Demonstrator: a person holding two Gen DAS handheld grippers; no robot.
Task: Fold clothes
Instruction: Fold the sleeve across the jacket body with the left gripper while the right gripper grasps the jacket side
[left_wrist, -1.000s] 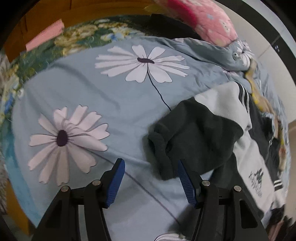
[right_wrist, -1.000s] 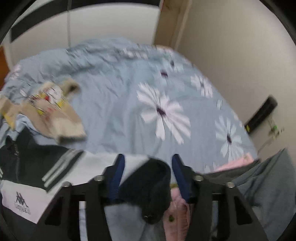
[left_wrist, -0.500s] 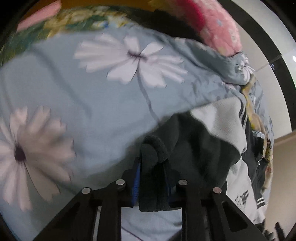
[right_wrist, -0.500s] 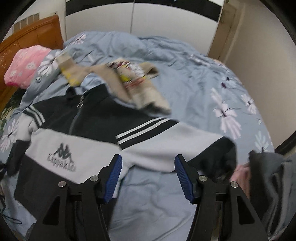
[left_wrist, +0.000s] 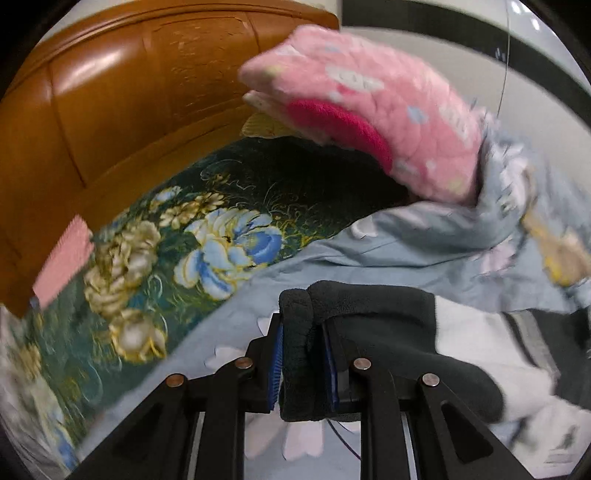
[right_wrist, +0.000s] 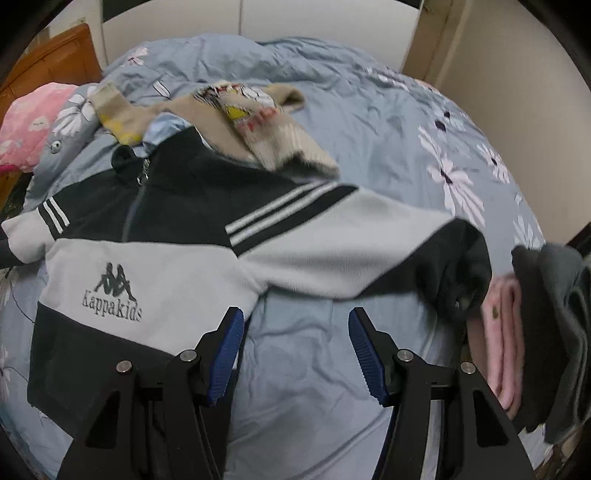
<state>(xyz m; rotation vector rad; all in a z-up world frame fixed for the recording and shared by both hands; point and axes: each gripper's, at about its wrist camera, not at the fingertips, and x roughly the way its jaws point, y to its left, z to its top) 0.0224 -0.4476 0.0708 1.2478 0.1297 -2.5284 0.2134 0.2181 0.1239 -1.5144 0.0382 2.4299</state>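
On my left feed the left gripper (left_wrist: 303, 363) has its fingers pinched on the dark cuff (left_wrist: 295, 332) of the jacket's sleeve, the fleece bunched up between the blue pads and hiding most of them. The sleeve runs off to the right, and motion blur smears where it meets the pale body, so I can't follow the seam. Behind it I see the wooden headboard (left_wrist: 122, 96), a dark green floral pillow (left_wrist: 192, 236) and a pink fleece bundle (left_wrist: 373, 110), all softened by blur. On my right feed the right gripper (right_wrist: 295, 354) hangs over the blue daisy-print bedcover (right_wrist: 369, 122) with its fingers spread wide and nothing between them. The jacket (right_wrist: 147, 258), black and pale grey with a Kappakids logo, lies face up and spread across the bed; its other sleeve (right_wrist: 369, 251) stretches right to a dark cuff beside a stack of folded clothes (right_wrist: 528, 332) that the frame edge cuts off. A beige printed garment (right_wrist: 251, 114) lies crumpled across the collar. The jacket's lower hem is hidden behind the right gripper's frame.
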